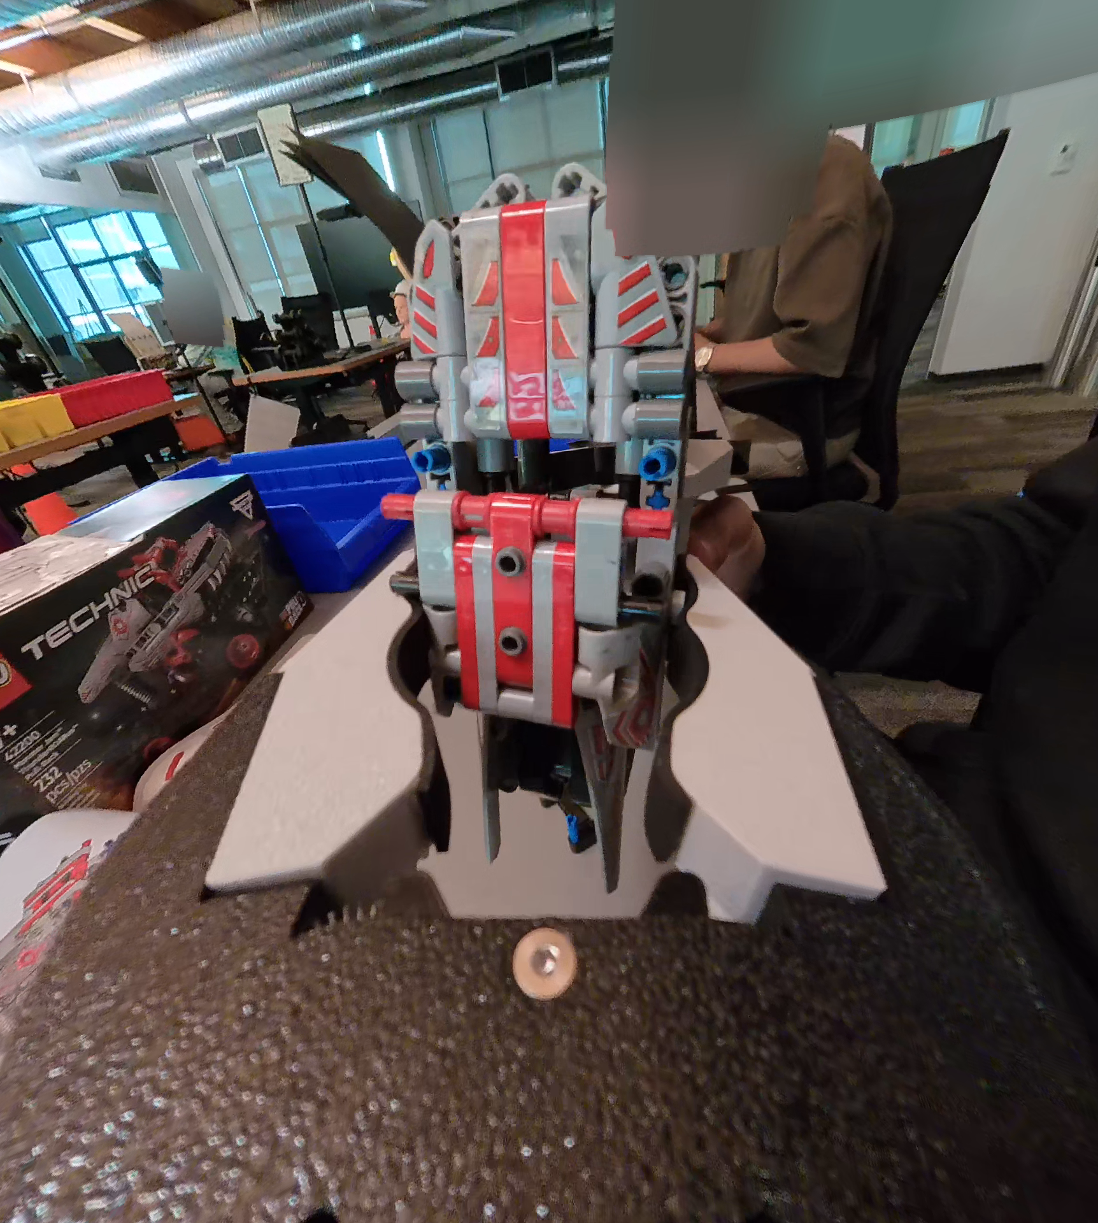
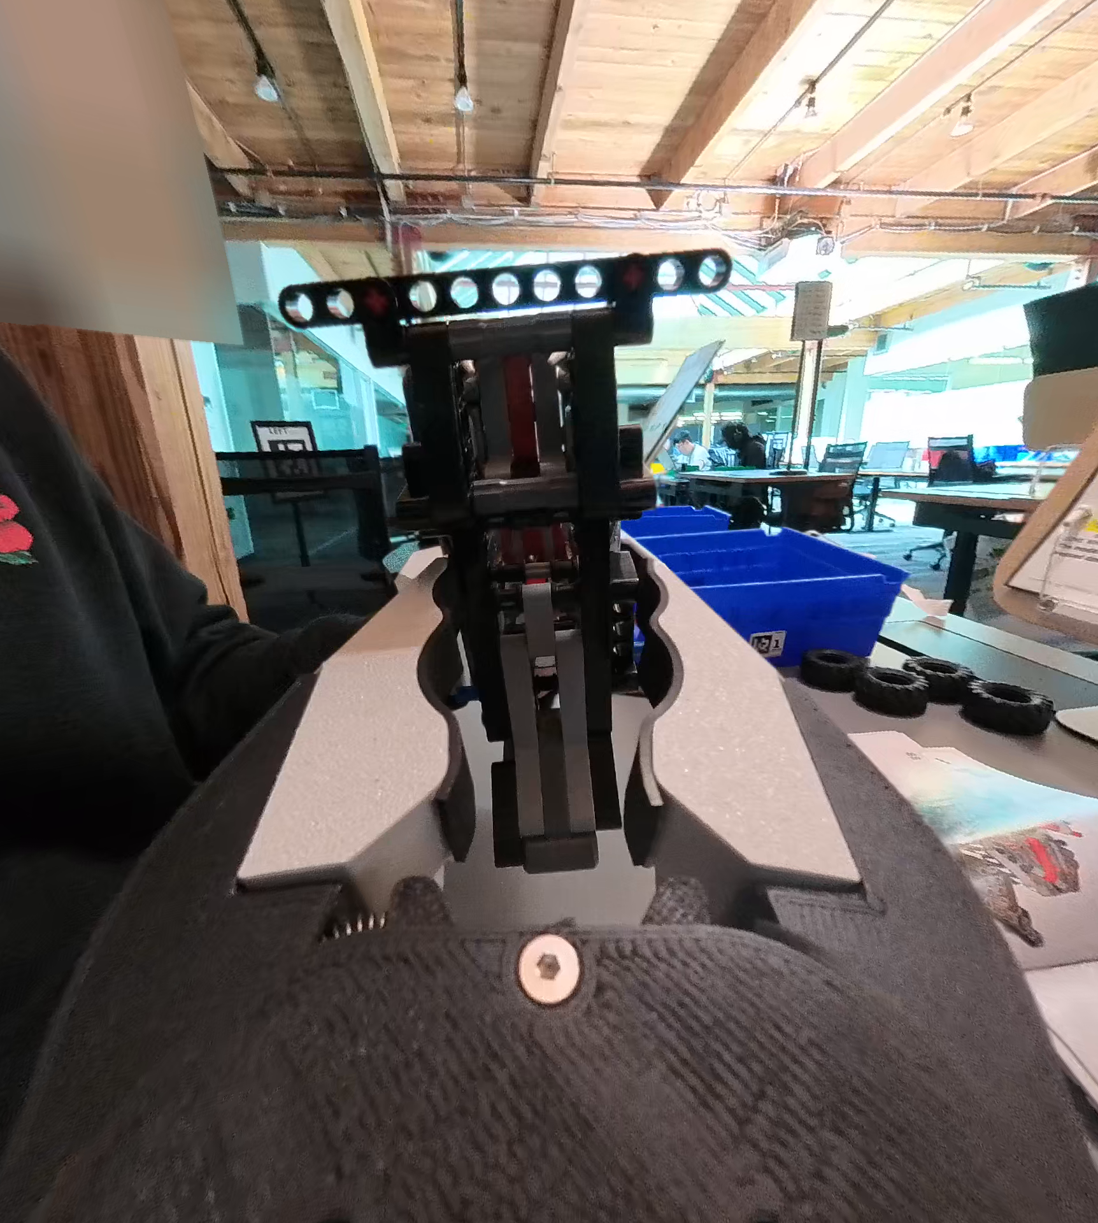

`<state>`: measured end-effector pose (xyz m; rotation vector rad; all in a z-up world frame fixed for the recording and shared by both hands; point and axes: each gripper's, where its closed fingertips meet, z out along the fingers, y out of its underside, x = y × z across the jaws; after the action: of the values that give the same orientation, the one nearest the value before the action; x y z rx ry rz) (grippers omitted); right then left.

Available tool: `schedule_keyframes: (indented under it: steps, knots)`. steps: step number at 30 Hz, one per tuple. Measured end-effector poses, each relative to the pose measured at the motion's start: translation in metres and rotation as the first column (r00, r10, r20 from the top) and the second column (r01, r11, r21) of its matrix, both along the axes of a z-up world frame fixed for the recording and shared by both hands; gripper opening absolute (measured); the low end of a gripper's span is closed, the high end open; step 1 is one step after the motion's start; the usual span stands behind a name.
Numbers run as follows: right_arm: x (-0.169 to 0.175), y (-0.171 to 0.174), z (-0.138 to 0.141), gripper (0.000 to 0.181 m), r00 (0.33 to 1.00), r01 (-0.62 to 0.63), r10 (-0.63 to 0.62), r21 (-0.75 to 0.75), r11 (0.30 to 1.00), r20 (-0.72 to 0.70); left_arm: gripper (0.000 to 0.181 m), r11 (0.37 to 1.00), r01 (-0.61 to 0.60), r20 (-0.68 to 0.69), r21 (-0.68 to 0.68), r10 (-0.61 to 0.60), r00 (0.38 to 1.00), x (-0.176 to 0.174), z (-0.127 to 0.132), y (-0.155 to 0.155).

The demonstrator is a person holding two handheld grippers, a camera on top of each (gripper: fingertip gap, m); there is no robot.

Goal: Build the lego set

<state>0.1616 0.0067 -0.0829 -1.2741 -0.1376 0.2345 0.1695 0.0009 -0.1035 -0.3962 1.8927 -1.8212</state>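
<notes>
Left wrist view: your left gripper (image 1: pixel 543 668) clamps the truck body (image 1: pixel 520 410), long axis straight ahead; your right gripper (image 2: pixel 543 668) clamps it too (underside showing), tires (image 2: pixel 930 688) rightward.

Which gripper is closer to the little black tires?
Right, probably. The black tires sit just to the right of the right gripper. The left gripper grips the same truck model, and its view shows no tires nearby.

Four tyres (image 2: pixel 930 688), perhaps two blue bins (image 2: pixel 778 582), one model (image 1: pixel 520 410).
</notes>
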Motion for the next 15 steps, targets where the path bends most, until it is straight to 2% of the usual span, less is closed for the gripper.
schedule_keyframes:
  steps: [10,15]
  knots:
    - [-0.009,0.000,0.006,0.052,0.994,0.053,-0.048,-0.046,0.998,0.103,0.070,0.999,0.033,0.070,-0.036,-0.031,0.997,-0.008,0.007,-0.002]
    - [-0.010,-0.002,0.012,0.052,0.994,0.060,-0.056,-0.035,0.998,0.097,0.070,0.998,0.034,0.072,-0.045,-0.030,0.997,-0.007,0.012,-0.003]
